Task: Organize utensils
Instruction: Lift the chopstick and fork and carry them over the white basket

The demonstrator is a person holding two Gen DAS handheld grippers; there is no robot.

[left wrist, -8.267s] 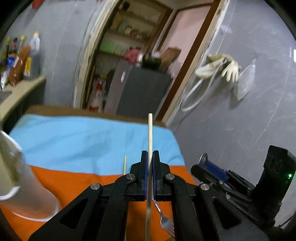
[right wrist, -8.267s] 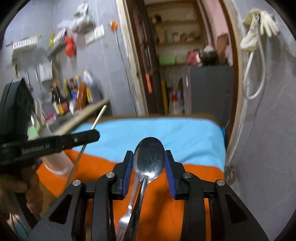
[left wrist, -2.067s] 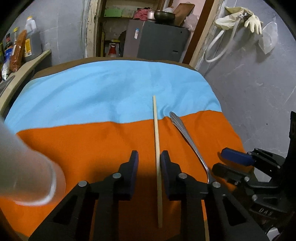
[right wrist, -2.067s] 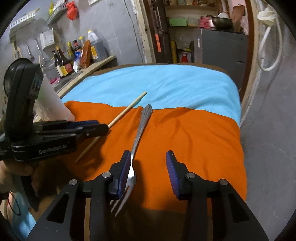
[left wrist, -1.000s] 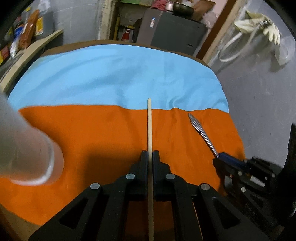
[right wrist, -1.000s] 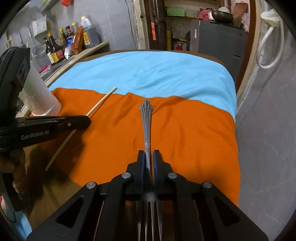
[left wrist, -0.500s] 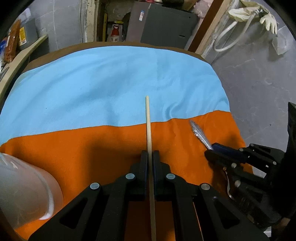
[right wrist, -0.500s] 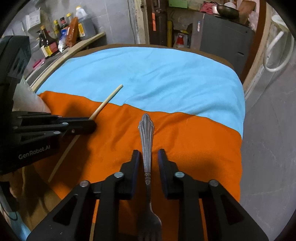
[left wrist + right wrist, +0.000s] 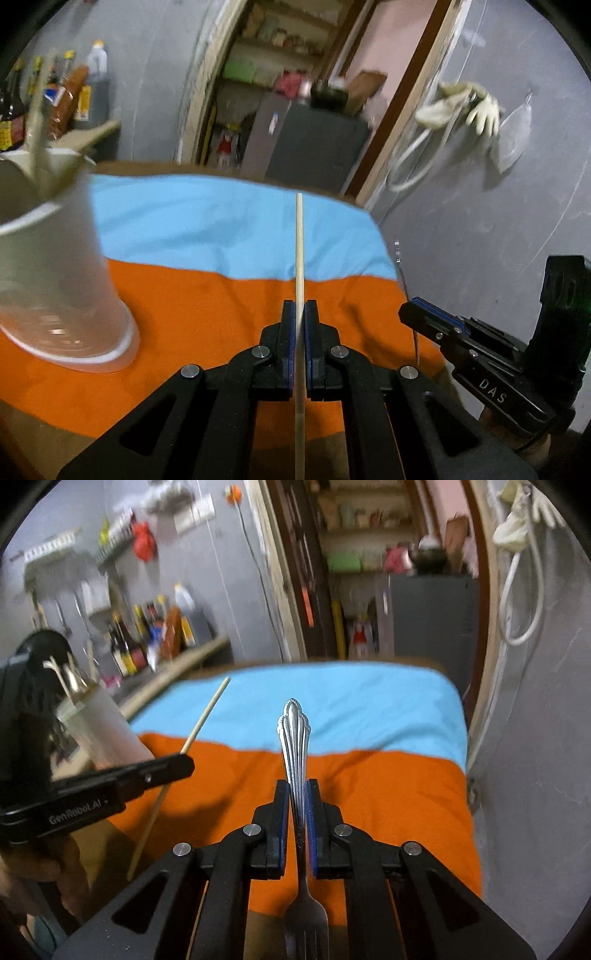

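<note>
Chopstick [image 9: 299, 258] pinched between the left gripper [image 9: 299, 314] jaws — fork [image 9: 295, 746] handle clamped between the right gripper [image 9: 297, 794] jaws, tines behind them.

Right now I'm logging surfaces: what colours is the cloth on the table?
The cloth is orange nearer the camera and light blue beyond; the right wrist view shows it best.

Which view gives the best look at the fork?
The right wrist view: the fork runs up the middle of the frame, pinched in the right gripper, patterned handle pointing away and tines nearest the camera. The left wrist view shows that gripper from the side, but no clear part of the fork.
</note>
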